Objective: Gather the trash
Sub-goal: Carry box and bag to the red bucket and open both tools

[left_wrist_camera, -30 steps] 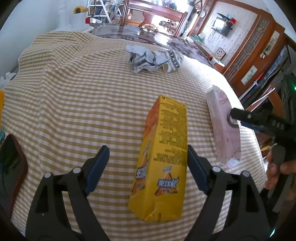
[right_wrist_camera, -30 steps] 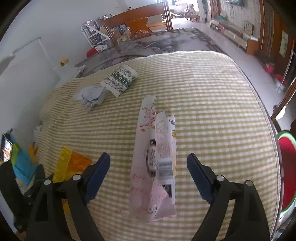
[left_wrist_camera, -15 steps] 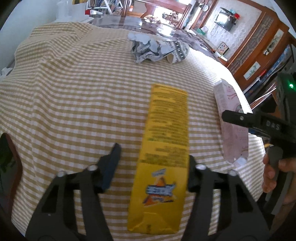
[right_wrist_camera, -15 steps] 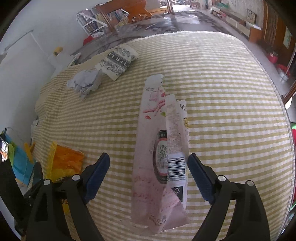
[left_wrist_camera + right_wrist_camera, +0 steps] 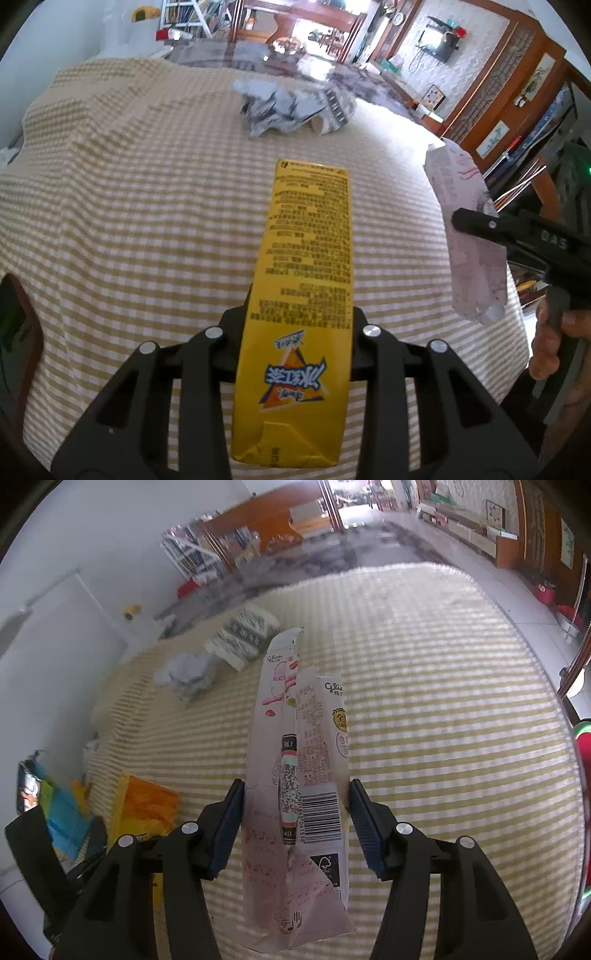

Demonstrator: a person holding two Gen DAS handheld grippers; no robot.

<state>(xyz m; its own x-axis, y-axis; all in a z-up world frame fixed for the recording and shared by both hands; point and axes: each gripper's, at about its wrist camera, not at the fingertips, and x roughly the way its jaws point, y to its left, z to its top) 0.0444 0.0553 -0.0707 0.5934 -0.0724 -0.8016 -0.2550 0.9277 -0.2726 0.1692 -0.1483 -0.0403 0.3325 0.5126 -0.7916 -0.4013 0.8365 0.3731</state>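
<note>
Open checked cloth (image 5: pixel 147 206) fills frame left; crumpled paper (image 5: pixel 273 107) and, apparently, a patterned cup (image 5: pixel 243 637) obstruct upper centre.

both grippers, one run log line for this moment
left gripper: shut on yellow box | right gripper: shut on pink box | left on cloth: crumpled paper, cup

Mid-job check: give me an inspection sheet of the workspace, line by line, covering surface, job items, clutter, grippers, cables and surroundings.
Surface: checked tablecloth over the whole table.
Job's things: yellow carton; pink wrapper box; crumpled paper and patterned paper cup lying at the far side, untouched.
Clutter: colourful bags beside the table edge.
Grippers: left gripper shut on the yellow carton; right gripper shut on the pink wrapper box.
Cables: nothing seen.
Surroundings: wooden cabinets, shelving, tiled floor.
</note>
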